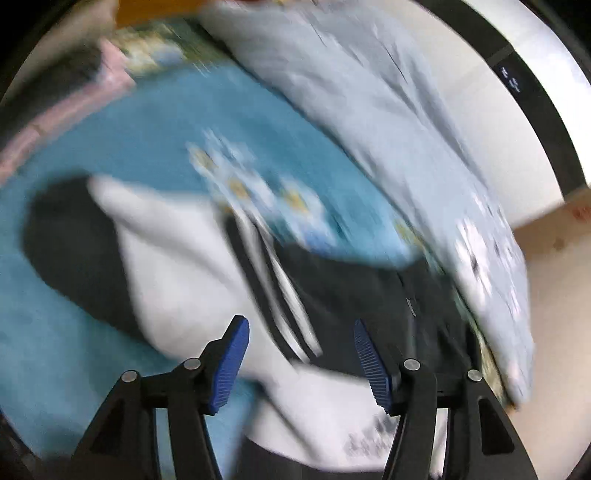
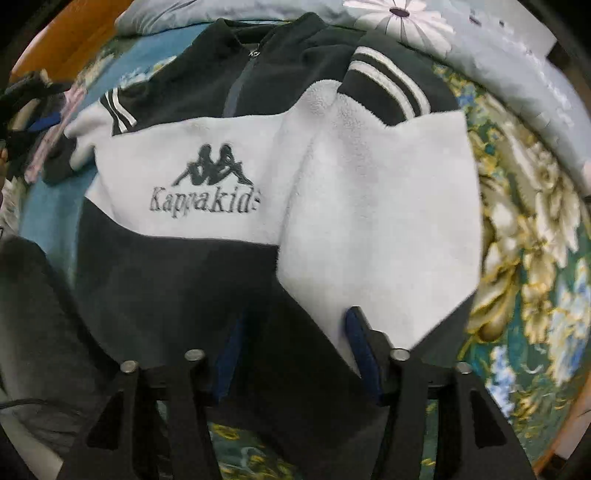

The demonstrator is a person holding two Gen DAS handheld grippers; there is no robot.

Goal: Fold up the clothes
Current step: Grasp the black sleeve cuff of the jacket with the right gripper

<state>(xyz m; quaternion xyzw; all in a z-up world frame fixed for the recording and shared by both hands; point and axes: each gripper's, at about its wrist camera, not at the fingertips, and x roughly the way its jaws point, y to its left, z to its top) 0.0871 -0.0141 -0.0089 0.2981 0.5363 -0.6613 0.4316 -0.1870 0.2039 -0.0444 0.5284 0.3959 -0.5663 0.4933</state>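
Both spread claws, left claw (image 1: 299,354) and right claw (image 2: 291,350), hover over the black-and-white fleece zip jacket (image 2: 207,155); its folded sleeve could slip open if snagged.

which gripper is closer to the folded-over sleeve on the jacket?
Right. The right gripper sits open at the folded sleeve; the left gripper hovers open over the other sleeve.

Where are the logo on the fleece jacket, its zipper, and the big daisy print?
Kappa logo (image 2: 212,166): right wrist view, on the embroidered figures.
Zipper (image 2: 236,88): right wrist view, mid-length of the grey zip tape.
Daisy print (image 2: 400,14): right wrist view, near the flower's dark centre.
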